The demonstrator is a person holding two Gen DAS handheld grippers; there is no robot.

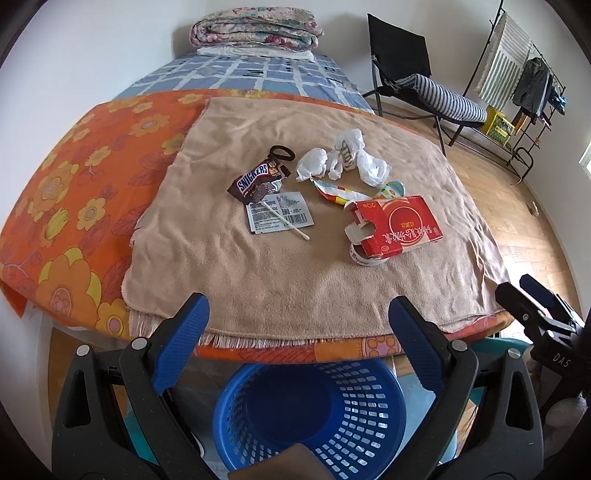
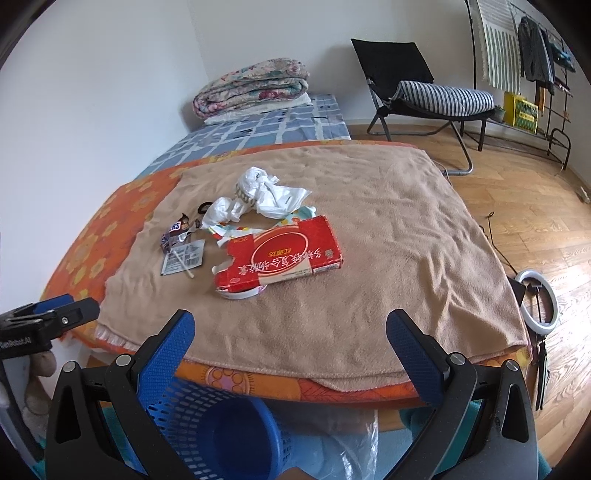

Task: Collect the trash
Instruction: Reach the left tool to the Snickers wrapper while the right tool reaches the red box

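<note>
Trash lies on a tan towel [image 1: 295, 266] on the bed: a torn red carton [image 1: 400, 227] [image 2: 282, 253] resting on a tape roll [image 1: 364, 258], a Snickers wrapper [image 1: 256, 182] [image 2: 175, 232], a grey label with a cotton swab [image 1: 286, 219] [image 2: 183, 260], crumpled white plastic bags [image 1: 345, 155] [image 2: 258, 194], a colourful wrapper [image 1: 336, 192] and a black hair tie [image 1: 282, 152]. A blue basket [image 1: 310, 413] [image 2: 221, 428] stands below the bed edge. My left gripper [image 1: 299, 325] and my right gripper [image 2: 291, 343] are both open and empty, short of the bed's near edge.
An orange flowered sheet [image 1: 74, 184] covers the bed, with folded quilts [image 1: 255, 27] at its far end. A black folding chair with a striped cushion [image 2: 436, 96] and a clothes rack [image 1: 524, 85] stand on the wood floor at right. A ring light [image 2: 539, 302] lies on the floor.
</note>
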